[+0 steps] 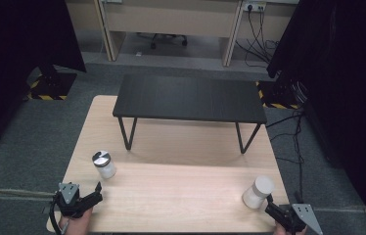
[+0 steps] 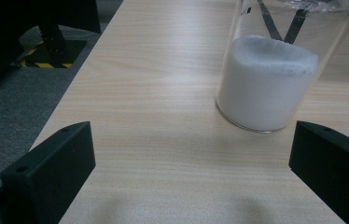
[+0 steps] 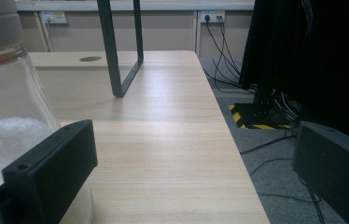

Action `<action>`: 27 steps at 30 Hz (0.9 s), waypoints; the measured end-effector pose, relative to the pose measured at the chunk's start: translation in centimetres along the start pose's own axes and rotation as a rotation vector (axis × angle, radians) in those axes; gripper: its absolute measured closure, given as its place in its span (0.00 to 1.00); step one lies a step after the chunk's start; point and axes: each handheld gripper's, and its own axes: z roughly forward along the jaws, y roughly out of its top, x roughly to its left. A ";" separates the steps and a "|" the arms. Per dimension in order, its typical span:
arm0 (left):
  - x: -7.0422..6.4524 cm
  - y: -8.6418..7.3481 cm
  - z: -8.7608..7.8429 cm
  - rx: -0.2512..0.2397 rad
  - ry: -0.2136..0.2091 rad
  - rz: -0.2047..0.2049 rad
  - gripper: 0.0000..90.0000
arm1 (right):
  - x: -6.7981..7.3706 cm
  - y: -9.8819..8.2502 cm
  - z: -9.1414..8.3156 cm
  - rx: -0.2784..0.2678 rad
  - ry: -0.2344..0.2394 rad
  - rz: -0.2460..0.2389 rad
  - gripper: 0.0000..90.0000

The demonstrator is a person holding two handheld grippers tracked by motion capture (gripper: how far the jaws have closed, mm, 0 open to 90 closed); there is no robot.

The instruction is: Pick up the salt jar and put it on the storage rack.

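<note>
Jars of white granules stand one near each gripper on the wooden table (image 1: 181, 196), so the step in hand looks like the approach before any grasp. Left gripper (image 1: 90, 195) has its jaws spread wide and empty, with the metal-lidded jar (image 1: 104, 164) just ahead of them and somewhat to one side. Right gripper (image 1: 274, 208) is likewise released, the white-lidded jar (image 1: 258, 192) close beside its left jaw. Next, each gripper probably needs centring on its jar before closing.

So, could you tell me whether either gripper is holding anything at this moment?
Nothing is held: the left gripper and right gripper stand open beside their jars.
</note>
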 end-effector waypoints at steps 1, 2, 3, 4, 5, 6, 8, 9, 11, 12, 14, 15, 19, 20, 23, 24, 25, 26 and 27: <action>0.0 0.0 0.0 0.000 -0.002 0.002 0.00 | 0.0 0.0 0.0 0.000 -0.001 0.000 0.00; 0.0 0.0 0.0 0.001 -0.004 0.004 0.00 | 0.0 0.0 0.0 0.000 -0.001 0.000 0.00; 0.0 0.0 0.0 0.001 -0.004 0.004 0.00 | 0.0 0.0 0.0 0.000 -0.001 0.000 0.00; 0.1 0.0 0.0 0.002 -0.007 0.005 0.00 | 0.0 0.0 0.0 0.000 0.000 0.000 0.00; 0.2 0.1 0.1 0.004 -0.014 0.006 0.00 | 0.0 0.0 0.0 0.000 0.000 0.000 0.00; 0.2 0.2 0.1 0.007 -0.018 0.007 0.00 | 0.0 0.0 0.0 0.001 0.000 0.001 0.00; 0.4 0.3 0.1 0.012 -0.029 0.009 0.00 | 0.0 0.1 0.0 0.004 0.000 0.000 0.00; 0.4 0.4 0.2 0.014 -0.034 0.010 0.00 | 0.0 0.1 0.0 0.006 0.000 0.000 0.00; 0.5 0.7 0.3 0.028 -0.039 0.011 0.00 | 0.0 0.2 0.1 0.008 0.001 0.000 0.00; 0.5 0.7 0.3 0.028 -0.039 0.011 0.00 | 0.0 0.2 0.1 0.009 0.001 0.000 0.00; 0.4 1.1 0.5 0.048 -0.046 0.019 0.00 | 0.0 0.2 0.1 0.010 0.001 0.000 0.00; 0.3 1.2 0.5 0.051 -0.045 0.024 0.00 | 0.0 0.2 0.1 0.010 0.001 0.000 0.00; 0.4 1.7 0.5 0.065 -0.055 0.026 0.00 | 0.1 0.2 0.1 0.012 -0.002 -0.002 0.00; 0.4 1.8 0.5 0.065 -0.058 0.024 0.00 | 0.1 0.2 0.1 0.013 -0.002 -0.001 0.00; 0.6 2.3 0.4 0.066 -0.082 0.009 0.00 | 0.1 0.3 0.1 0.014 -0.004 -0.001 0.00; 0.6 2.4 0.4 0.064 -0.086 0.014 0.00 | 0.1 0.3 0.1 0.014 -0.004 -0.002 0.00; 0.4 2.6 0.3 0.061 -0.088 0.022 0.00 | 0.1 0.3 0.1 0.015 -0.004 -0.001 0.00; 0.3 2.7 0.3 0.057 -0.090 0.029 0.00 | 0.1 0.3 0.1 0.015 -0.003 -0.001 0.00; 0.2 2.9 0.3 0.054 -0.092 0.034 0.00 | 0.1 0.3 0.1 0.015 -0.003 -0.001 0.00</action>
